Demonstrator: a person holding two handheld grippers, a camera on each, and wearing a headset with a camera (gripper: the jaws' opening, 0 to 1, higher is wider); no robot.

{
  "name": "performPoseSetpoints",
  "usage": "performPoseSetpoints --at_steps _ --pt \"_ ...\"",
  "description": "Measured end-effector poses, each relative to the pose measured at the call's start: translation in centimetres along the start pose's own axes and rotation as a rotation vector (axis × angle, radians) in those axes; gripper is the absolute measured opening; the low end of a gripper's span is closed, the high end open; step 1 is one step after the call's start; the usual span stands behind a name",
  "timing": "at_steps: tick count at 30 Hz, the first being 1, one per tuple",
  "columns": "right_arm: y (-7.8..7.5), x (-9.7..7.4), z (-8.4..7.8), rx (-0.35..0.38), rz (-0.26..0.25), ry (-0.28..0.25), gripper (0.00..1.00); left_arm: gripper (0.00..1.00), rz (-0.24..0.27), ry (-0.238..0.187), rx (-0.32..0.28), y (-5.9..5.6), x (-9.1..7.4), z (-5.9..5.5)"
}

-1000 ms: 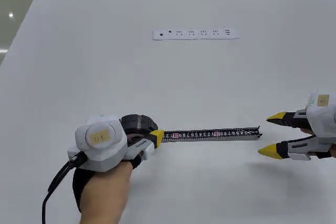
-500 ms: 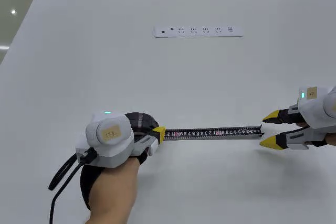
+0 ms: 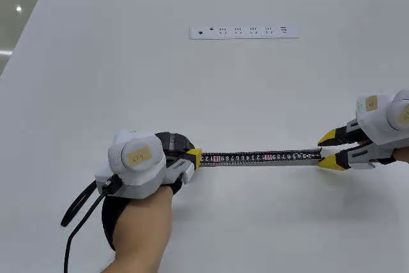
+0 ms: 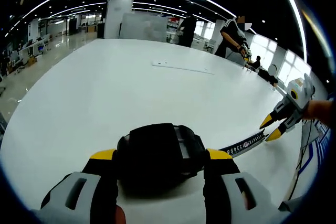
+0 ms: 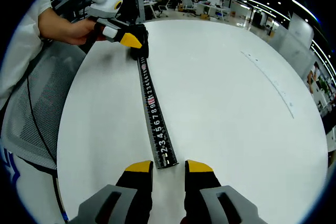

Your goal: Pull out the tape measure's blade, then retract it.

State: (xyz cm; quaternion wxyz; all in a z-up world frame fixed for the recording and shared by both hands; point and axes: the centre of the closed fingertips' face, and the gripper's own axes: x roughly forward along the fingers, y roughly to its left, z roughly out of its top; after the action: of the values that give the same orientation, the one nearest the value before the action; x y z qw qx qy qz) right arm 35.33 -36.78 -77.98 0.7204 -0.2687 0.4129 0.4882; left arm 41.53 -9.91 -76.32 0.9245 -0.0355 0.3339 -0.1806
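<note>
The left gripper (image 4: 160,156) clamped the tape measure (image 3: 171,146) near the table's (image 3: 192,81) near edge, blade (image 3: 259,156) partly out. The right gripper (image 5: 168,167) held its jaws slightly apart around the blade tip; retraction looked yet to come.

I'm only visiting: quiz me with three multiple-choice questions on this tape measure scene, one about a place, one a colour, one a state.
1. Where is the power strip? A) on the table beyond the blade B) at the table's near edge C) between jaws.
2. Tip colour of the left hand-held gripper and right hand-held gripper? A) red B) yellow C) blue.
3. The blade is: A) fully retracted B) curled upward C) drawn out along the table.
Answers: A, it lies past the blade; B, both pairs are yellow; C, numbers run out from the case.
</note>
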Motion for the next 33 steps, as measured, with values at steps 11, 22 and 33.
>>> performPoseSetpoints --at_steps 11,22,33 --pt "0.06 0.41 -0.08 -0.035 0.033 0.014 0.12 0.62 -0.005 0.0 0.0 0.09 0.1 -0.08" --pt "0.05 0.65 0.05 -0.075 0.035 0.012 0.12 0.62 -0.004 0.0 -0.004 0.1 0.13 -0.08" --pt "0.3 0.61 -0.02 -0.094 0.027 0.03 0.1 0.62 0.002 -0.002 -0.007 0.09 0.12 -0.08"
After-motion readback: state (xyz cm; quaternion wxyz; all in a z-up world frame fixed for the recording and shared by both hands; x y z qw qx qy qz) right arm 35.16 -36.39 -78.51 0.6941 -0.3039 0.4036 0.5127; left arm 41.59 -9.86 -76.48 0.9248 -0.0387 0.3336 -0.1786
